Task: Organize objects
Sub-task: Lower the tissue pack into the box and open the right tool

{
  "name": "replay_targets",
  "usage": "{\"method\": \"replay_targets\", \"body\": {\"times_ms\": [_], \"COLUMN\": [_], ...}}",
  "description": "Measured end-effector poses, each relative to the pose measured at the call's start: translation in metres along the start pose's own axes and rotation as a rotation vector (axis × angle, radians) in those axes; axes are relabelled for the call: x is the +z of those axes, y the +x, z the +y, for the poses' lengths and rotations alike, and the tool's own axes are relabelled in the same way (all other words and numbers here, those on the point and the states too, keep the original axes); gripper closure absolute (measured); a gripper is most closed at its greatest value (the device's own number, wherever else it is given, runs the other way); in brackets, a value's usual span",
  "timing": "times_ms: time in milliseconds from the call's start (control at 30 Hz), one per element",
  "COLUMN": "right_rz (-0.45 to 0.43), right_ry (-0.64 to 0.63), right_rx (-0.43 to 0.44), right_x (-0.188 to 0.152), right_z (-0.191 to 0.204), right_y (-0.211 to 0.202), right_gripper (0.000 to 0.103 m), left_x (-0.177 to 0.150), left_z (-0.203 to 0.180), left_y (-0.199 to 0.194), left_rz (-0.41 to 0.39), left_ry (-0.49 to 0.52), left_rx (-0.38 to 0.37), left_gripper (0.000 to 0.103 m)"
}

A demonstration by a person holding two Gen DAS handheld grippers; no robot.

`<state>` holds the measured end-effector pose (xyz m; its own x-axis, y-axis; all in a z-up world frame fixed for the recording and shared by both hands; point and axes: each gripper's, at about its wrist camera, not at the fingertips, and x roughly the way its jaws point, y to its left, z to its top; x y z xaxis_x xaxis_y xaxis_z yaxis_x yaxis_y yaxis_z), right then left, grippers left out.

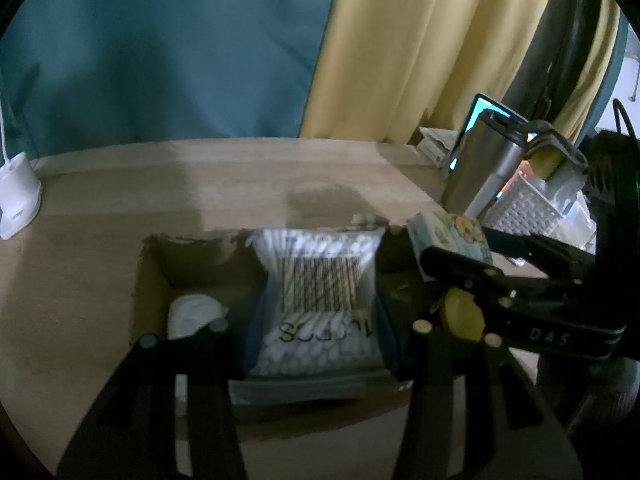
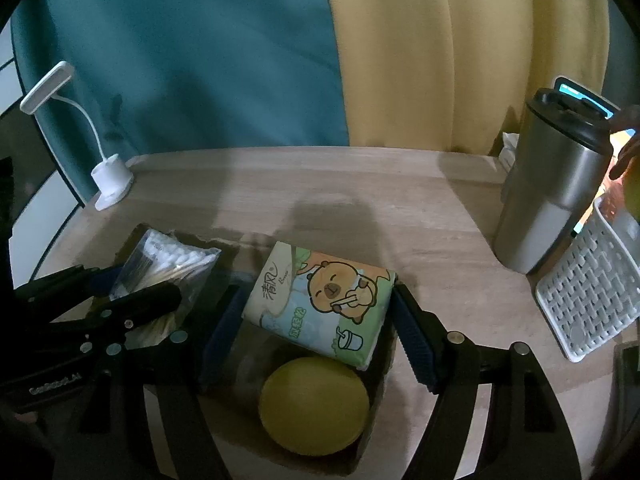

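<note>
Teal and yellow curtains hang behind a pale wooden surface (image 2: 320, 200) in dim light.

The left tool (image 1: 316, 344) is clamped narrowly on a clear packet of cotton swabs (image 1: 320, 300), its blue pads pressing the packet's two sides. The packet hangs over an open brown cardboard box (image 1: 160, 264) at the near middle of the surface, partly inside it. Left of the packet, a small white wad (image 1: 192, 316) lies on the box floor; what it is cannot be told.

The right tool (image 2: 316, 320) holds a pack of tissues (image 2: 320, 300) printed with a cartoon bear, its pads set against the pack's two ends, jaws moderately wide. The pack sits tilted over the right part of the box, above a round yellow lid or tin (image 2: 314, 406) already resting inside.

Farther out, a steel travel mug (image 2: 552, 192) with a black lid stands at the far right, next to a white lattice basket (image 2: 588, 296). A phone with a lit screen (image 2: 584, 100) leans behind the mug. A small white lamp (image 2: 110, 176) stands at the far left.

By these views the tidying appears well along: two items are in the box, two more are held at it, not yet let go. Whether the mug and basket belong to the job cannot be told.
</note>
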<state>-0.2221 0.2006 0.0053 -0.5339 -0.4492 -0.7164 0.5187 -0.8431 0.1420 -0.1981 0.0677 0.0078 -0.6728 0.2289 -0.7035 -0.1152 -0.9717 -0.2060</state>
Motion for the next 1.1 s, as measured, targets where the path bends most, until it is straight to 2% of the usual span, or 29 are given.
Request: {"method": "replay_targets", "body": {"times_ms": [367,433,500,767,1100], "right_rz": [0.01,0.012,0.011,-0.021,-0.019], "right_ry": [-0.009,-0.006,-0.008,0.003,0.045], "right_rx": [0.003,0.008,0.003,-0.009,-0.023], "right_x": [-0.002,-0.002,-0.002,-0.004,-0.009], "right_z": [-0.005,-0.006,-0.006,-0.013,-0.031], "right_y": [0.007,0.007,0.006,-0.004,-0.007], "right_gripper": [0.025,0.023,0.015,0.015,0.015], "left_x": [-0.002,-0.002,-0.002,-0.003,-0.002], "left_z": [-0.004,-0.005,-0.006,-0.014,-0.034], "left_y": [0.007,0.007,0.008,0.01,0.021], "left_rz": [0.017,0.018,0.02,0.024,0.046], "left_ry": [-0.005,-0.003,-0.002,0.012,0.035], "left_rx": [0.013,0.014,0.014,0.012,0.005], "left_gripper": [0.055,0.055,0.055,0.055,0.055]}}
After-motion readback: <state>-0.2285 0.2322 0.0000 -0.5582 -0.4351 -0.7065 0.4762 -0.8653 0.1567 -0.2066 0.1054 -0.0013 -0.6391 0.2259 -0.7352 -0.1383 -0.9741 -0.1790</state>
